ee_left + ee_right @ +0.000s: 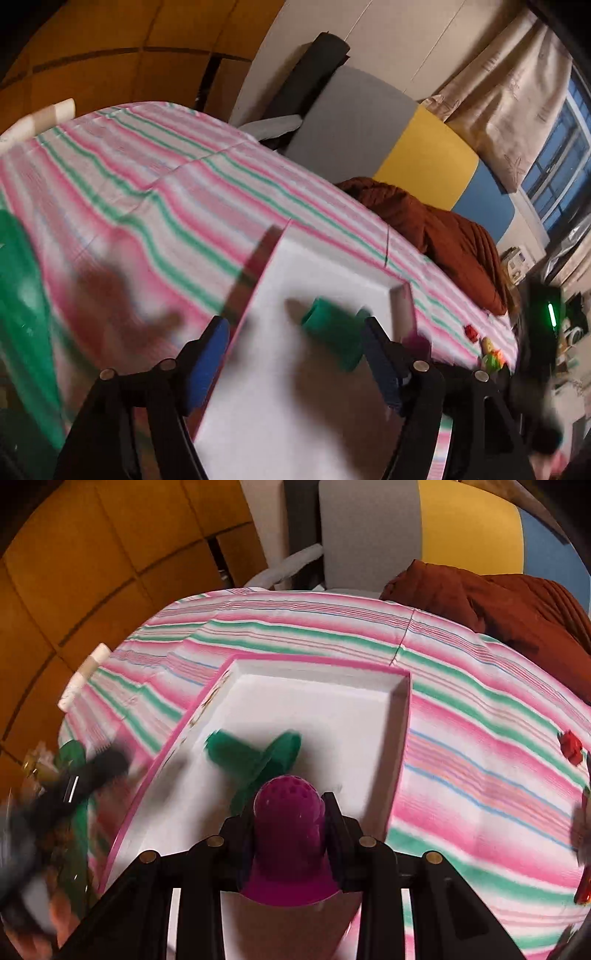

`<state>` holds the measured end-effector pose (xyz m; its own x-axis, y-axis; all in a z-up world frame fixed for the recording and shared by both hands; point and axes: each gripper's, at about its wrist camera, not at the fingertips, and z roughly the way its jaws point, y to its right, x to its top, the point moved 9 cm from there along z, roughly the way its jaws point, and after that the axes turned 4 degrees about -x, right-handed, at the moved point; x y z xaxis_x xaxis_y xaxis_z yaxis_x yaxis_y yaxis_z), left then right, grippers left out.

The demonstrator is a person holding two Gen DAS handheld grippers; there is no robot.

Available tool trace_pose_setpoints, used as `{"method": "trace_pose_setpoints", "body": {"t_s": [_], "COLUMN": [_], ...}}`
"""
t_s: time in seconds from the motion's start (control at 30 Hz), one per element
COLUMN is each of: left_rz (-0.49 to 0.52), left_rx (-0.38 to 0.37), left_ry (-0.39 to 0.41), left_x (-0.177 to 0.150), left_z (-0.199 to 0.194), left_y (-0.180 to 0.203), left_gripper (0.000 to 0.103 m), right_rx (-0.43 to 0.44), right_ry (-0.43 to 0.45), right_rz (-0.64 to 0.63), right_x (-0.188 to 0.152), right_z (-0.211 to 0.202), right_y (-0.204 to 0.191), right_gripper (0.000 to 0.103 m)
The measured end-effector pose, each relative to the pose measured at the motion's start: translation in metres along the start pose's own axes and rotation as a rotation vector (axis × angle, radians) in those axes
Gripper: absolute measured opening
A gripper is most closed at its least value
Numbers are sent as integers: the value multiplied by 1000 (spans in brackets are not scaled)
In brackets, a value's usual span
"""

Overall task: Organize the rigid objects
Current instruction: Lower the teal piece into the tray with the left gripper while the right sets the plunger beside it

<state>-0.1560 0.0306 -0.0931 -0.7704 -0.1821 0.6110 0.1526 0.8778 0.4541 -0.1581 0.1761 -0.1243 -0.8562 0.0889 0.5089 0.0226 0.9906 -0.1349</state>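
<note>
My right gripper (pixel 290 814) pinches the magenta perforated cup (pixel 286 812) over the white box (pixel 321 681), left gripper (pixel 295 339) spread wide; cup looks light, stiff, slick, so I'd keep holding its sides.

Pink, green and white striped cloth (pixel 155 192) spread over the counter, creased across the middle. Amber-yellow padded wall panels (pixel 122 44) behind, split by dark seams. Off-white wall (pixel 388 33) to their right. Against it, an upholstered headboard in three blocks: grey panel (pixel 354 125), yellow panel (pixel 428 158), blue panel (pixel 487 206). Black rolled cushion (pixel 314 70) leaning above the grey block. Rust-brown crumpled blanket (pixel 450 236) heaped at the far counter edge, below the headboard. Beige curtain with starfish print (pixel 509 99) hanging beside a dark-framed window (pixel 561 155), deep blue outside. Warm indoor light; green glowing strip (pixel 551 314) on a dark device far right.
</note>
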Motion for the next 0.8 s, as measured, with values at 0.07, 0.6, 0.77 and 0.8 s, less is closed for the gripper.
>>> {"method": "trace_pose_setpoints", "body": {"t_s": [0.07, 0.6, 0.77, 0.8], "left_rz": [20, 73, 34, 28], "left_rx": [14, 32, 49, 51], "left_ry": [-5, -6, 17, 12], "left_x": [-8, -40, -45, -47], "left_z": [-6, -18, -22, -22], "left_y": [-1, -2, -9, -11], "left_gripper": [75, 84, 86, 87], "right_rx": [-39, -92, -86, -90], "right_ry": [5, 132, 84, 77], "right_rz": [-12, 124, 43, 26], "right_x": [12, 46, 8, 2], "right_z": [8, -22, -25, -25], "right_y": [3, 33, 14, 10], "right_gripper": [32, 46, 46, 45]}}
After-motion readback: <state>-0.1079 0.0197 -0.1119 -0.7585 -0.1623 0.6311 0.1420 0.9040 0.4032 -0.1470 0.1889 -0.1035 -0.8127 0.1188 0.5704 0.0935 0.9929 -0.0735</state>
